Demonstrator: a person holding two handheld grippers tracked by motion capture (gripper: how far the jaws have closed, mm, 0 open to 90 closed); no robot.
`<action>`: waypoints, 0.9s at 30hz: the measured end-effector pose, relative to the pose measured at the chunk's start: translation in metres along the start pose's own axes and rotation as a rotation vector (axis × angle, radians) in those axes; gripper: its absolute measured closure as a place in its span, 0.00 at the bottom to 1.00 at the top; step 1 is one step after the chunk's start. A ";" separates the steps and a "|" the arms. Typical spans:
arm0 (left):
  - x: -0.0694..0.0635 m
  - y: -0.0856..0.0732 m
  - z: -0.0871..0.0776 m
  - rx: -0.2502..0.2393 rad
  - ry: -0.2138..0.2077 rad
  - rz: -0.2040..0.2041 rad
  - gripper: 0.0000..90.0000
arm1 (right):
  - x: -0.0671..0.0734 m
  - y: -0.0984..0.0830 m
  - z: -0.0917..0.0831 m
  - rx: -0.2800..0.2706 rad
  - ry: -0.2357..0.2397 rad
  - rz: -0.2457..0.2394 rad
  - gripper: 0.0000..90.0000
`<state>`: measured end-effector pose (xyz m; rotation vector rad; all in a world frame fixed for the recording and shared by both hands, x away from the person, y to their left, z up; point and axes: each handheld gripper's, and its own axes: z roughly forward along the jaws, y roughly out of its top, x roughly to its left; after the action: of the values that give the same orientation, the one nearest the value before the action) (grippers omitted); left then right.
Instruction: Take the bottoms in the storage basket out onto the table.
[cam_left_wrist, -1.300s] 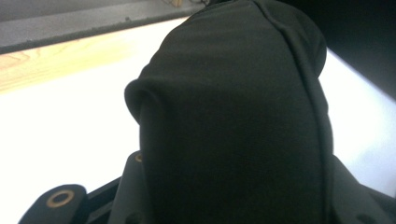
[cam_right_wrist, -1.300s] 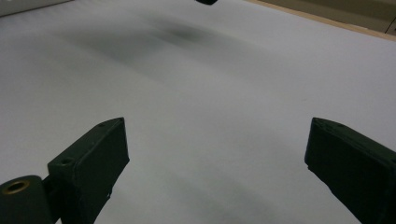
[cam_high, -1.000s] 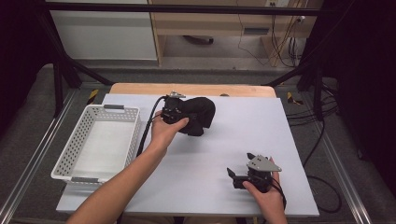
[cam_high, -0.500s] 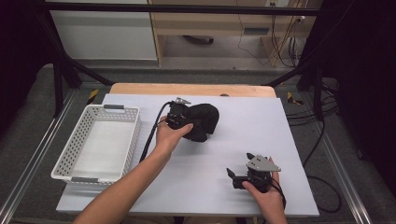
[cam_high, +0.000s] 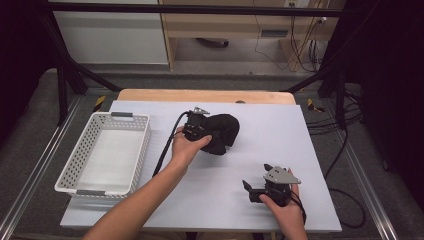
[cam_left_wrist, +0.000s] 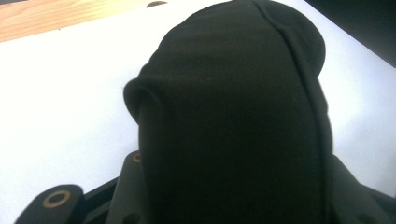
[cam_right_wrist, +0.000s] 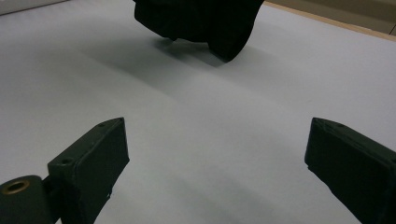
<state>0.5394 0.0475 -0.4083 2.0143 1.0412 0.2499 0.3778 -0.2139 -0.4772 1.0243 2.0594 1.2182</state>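
Cloth clamped, other jaws wide.
Your left gripper (cam_high: 207, 134) pinched the black cloth (cam_high: 222, 132); your right gripper (cam_high: 257, 186) gaped apart from it.

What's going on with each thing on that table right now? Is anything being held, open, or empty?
Black cloth: bunched up, gripped by the left gripper, its fingers shut on it.
Right gripper: fingers wide open, holding nothing, low over the table.
White basket: empty, upright, left of the cloth.

Basket (cam_high: 107, 152) left of cloth (cam_high: 222, 131)
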 end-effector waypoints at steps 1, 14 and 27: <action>-0.001 0.000 0.000 0.000 -0.002 0.001 0.63 | 0.000 0.000 0.000 0.000 0.000 0.000 0.07; -0.011 -0.007 0.010 0.025 -0.013 0.039 0.62 | 0.001 0.000 0.000 0.002 0.000 -0.002 0.07; -0.013 -0.015 0.016 0.038 -0.014 0.040 0.62 | 0.001 0.000 0.000 0.002 0.002 -0.006 0.07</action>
<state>0.5307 0.0327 -0.4272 2.0695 1.0043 0.2386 0.3775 -0.2130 -0.4773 1.0178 2.0645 1.2151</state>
